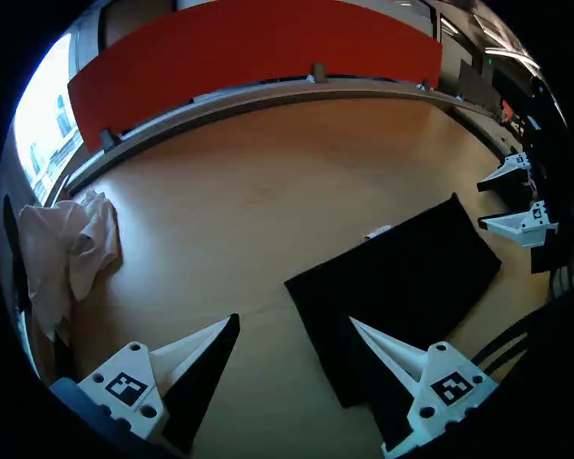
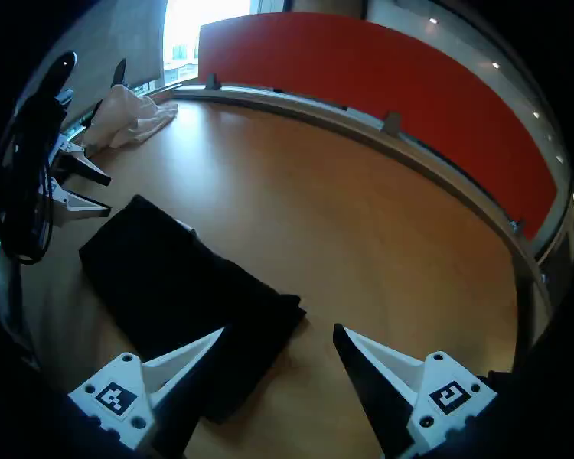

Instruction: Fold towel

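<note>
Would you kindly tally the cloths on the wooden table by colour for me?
black folded towel: 1
white crumpled cloth: 1
Total: 2

White pointed jaws, black pads (image 1: 203,375), square marker tags (image 1: 126,387), black cables (image 1: 513,342)
</note>
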Action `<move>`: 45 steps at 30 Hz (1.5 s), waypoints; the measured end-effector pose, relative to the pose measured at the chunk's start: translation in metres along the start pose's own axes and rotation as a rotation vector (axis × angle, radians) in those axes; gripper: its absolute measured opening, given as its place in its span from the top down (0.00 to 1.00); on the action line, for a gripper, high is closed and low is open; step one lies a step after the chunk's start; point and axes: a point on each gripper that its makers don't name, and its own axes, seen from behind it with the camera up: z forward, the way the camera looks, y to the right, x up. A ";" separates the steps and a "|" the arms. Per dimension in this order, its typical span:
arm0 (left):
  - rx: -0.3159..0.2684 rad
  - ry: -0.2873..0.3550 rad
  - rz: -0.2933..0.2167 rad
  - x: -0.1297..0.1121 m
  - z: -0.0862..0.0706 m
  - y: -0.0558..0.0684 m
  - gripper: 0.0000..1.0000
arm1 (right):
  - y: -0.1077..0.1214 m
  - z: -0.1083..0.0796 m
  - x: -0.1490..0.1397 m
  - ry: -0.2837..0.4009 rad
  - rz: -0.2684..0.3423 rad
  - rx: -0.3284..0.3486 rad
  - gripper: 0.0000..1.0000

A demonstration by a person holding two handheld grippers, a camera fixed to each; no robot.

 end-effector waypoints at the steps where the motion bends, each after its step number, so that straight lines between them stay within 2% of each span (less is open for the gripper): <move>1: -0.001 -0.001 -0.002 -0.002 -0.002 0.000 0.05 | -0.002 -0.001 -0.001 0.000 0.000 0.002 0.00; 10: -0.004 -0.017 -0.022 -0.031 -0.020 0.007 0.05 | -0.018 -0.017 -0.018 -0.003 -0.006 0.017 0.00; 20: 0.004 -0.036 -0.070 -0.068 -0.041 0.018 0.05 | -0.032 -0.039 -0.040 -0.003 0.008 0.015 0.00; 27: 0.013 -0.037 -0.112 -0.083 -0.050 0.022 0.05 | -0.036 -0.047 -0.048 0.002 0.022 0.015 0.00; 36: 0.049 -0.024 -0.140 -0.087 -0.061 0.012 0.05 | -0.039 -0.047 -0.051 0.010 0.003 0.042 0.00; 45: 0.107 -0.015 -0.207 -0.102 -0.081 -0.002 0.05 | -0.043 -0.043 -0.055 -0.006 -0.055 0.095 0.00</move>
